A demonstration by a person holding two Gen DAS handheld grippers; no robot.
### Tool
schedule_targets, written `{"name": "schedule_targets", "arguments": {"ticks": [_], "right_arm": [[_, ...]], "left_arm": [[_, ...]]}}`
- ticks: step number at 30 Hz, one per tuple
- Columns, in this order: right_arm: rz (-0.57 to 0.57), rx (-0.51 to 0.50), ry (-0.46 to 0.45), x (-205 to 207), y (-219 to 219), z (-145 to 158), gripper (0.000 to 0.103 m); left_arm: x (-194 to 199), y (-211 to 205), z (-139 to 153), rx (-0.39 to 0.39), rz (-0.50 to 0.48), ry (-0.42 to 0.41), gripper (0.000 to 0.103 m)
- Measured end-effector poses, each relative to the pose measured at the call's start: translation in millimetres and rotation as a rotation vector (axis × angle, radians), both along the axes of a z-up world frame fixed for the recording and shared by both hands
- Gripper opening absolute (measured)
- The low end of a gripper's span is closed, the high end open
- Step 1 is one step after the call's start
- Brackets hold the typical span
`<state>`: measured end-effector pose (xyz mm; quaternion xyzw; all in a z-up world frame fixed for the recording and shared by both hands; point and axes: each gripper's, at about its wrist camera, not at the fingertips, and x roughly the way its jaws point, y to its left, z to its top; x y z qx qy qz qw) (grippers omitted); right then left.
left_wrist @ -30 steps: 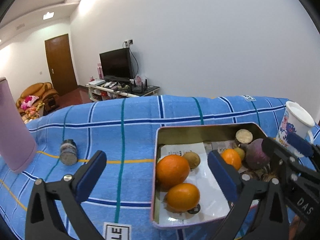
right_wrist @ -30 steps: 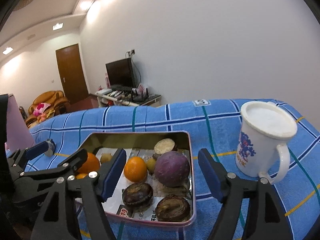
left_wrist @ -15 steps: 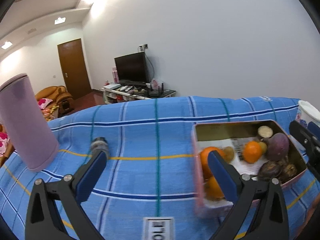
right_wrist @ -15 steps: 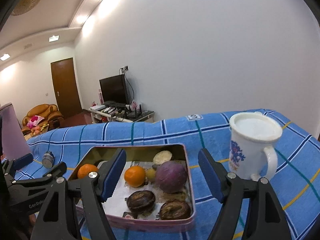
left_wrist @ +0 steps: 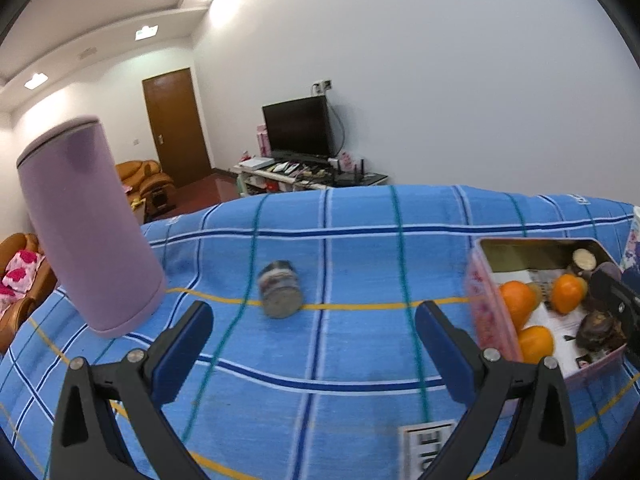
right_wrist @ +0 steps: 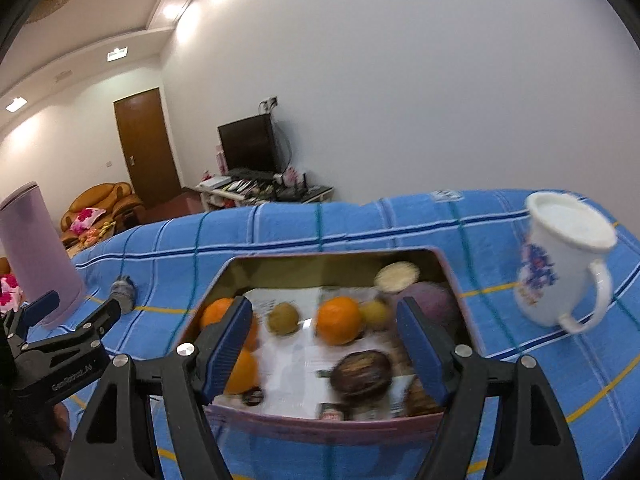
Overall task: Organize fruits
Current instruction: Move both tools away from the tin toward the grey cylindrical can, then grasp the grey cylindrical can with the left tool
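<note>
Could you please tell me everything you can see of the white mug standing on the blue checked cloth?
The white mug stands upright on the blue checked cloth, to the right of the fruit tin and apart from it. It looks like glossy ceramic or enamel, with a blue and orange print on its side and a looped handle on its right. A flat white lid, or white contents, closes off its top; which cannot be told. Only the cloth touches it, and the picture is a little blurred there.

Blue plaid-covered table (left_wrist: 340, 360); pink tin (right_wrist: 320, 426) of fruit, white mug (right_wrist: 560, 264), lilac cylinder (left_wrist: 88, 232), small jar (left_wrist: 280, 290)
</note>
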<state>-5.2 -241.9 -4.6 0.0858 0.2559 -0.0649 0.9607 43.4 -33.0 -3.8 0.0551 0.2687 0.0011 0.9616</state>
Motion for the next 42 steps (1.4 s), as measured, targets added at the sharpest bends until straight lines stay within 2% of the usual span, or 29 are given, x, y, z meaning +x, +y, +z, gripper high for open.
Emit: {"name": "schedule_targets", "arguments": {"ticks": [6,13,15,21,23,25,29,32,34,36,42], "right_arm": [[0.066,0.031,-0.002,11,31,-1,0.076],[0.156,0.013,0.019,30,74,-2,0.076],[0.177,0.011,0.020,35,86,-1,0.076],[0.253,0.023,0.039,60,117,0,0.074],[0.277,0.032,0.063,69,126,-4,0.064],[0.311,0.056,0.104,79,134,-11,0.060],[0.365,0.079,0.162,99,151,-21,0.060],[0.399,0.101,0.194,111,162,-27,0.059],[0.408,0.108,0.213,119,167,-30,0.056],[0.420,0.123,0.238,129,172,-34,0.052],[0.466,0.119,0.287,142,186,-42,0.051]], "left_arm": [[11,34,-3,-0.035,0.038,0.035,0.103],[29,80,-7,-0.057,0.073,0.099,0.101],[33,93,-10,-0.082,0.084,0.114,0.101],[48,120,-13,-0.194,0.065,0.153,0.091],[54,121,-11,-0.214,0.051,0.162,0.088],[63,121,-10,-0.233,0.031,0.175,0.088],[84,116,-8,-0.255,-0.017,0.219,0.085],[99,109,-10,-0.226,-0.045,0.262,0.076],[109,103,-14,-0.201,-0.067,0.302,0.066],[114,100,-15,-0.205,-0.088,0.320,0.065],[126,95,-14,-0.231,-0.111,0.340,0.065]]}}
